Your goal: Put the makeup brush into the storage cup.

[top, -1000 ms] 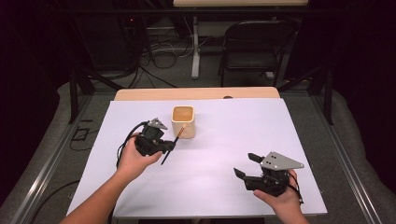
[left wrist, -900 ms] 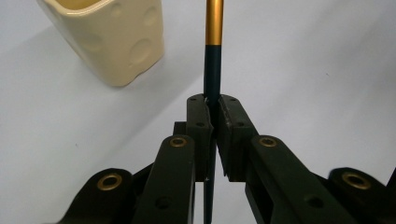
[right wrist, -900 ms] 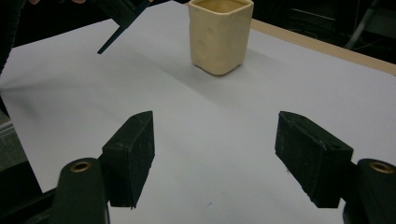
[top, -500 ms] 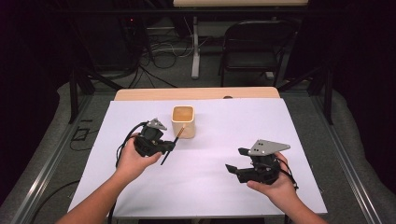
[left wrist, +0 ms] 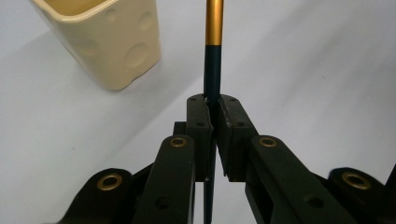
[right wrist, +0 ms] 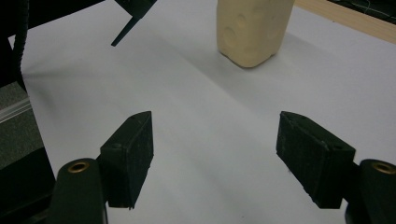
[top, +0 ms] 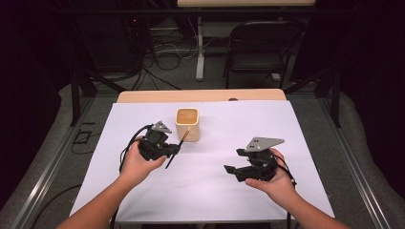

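- Left hand-held gripper (top: 175, 149) clamped on a thin paintbrush (top: 177, 148), jaws pressed together on the dark handle.
- In the left gripper view, same left hand-held gripper (left wrist: 213, 109) pinching the paintbrush (left wrist: 213, 60) at the dark part of the handle, gold band of the handle just beyond the jaws, rest of the handle running down between them.
- Paintbrush slanted in the high view, upper end close to the front wall of the cream cup (top: 187, 124), lower end pointing toward the person's side.
- Cream cup upright on the white-covered surface (top: 210, 195), near its far middle, just beyond the left hand-held gripper; contact between brush and cup impossible to tell.
- Round dimples visible on the cup wall (left wrist: 112, 46) in the left gripper view.
- Right hand-held gripper (top: 231, 169) held in the right hand (top: 272, 183), well apart from the cup, jaws spread wide with nothing between them.
- In the right gripper view, right hand-held gripper (right wrist: 215, 149) gaping over bare white surface (right wrist: 210, 107), cream cup (right wrist: 252, 28) farther off ahead.
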Demonstrator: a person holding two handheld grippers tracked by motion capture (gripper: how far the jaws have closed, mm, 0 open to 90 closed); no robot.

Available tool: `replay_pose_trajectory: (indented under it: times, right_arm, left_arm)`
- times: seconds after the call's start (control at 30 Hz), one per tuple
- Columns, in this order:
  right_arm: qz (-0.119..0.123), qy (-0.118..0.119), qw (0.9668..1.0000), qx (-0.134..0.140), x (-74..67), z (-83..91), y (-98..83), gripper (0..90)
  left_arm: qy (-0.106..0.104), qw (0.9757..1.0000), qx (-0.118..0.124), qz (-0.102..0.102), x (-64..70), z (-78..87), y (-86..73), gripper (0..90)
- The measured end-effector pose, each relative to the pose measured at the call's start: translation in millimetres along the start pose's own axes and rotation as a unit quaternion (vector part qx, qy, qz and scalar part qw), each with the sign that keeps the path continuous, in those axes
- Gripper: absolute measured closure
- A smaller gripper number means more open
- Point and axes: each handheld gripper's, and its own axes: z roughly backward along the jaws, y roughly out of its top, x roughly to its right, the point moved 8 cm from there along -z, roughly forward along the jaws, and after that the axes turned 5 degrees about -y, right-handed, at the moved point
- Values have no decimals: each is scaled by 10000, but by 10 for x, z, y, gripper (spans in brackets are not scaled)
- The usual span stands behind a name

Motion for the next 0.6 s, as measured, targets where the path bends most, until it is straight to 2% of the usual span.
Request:
replay_pose_trajectory:
  times: [0.27,0.5,0.6]
  right_arm:
    - [-111,144,9998,24,2,-83,50,270]
    - [-264,150,9995,58,49,-117,80,271]
    - [-326,149,9993,115,54,-123,104,271]
  left_arm:
    - [-60,9998,171,93,12,21,37,837]
    - [-124,9987,441,205,49,32,94,836]
    - [-199,9972,646,308,72,33,140,836]
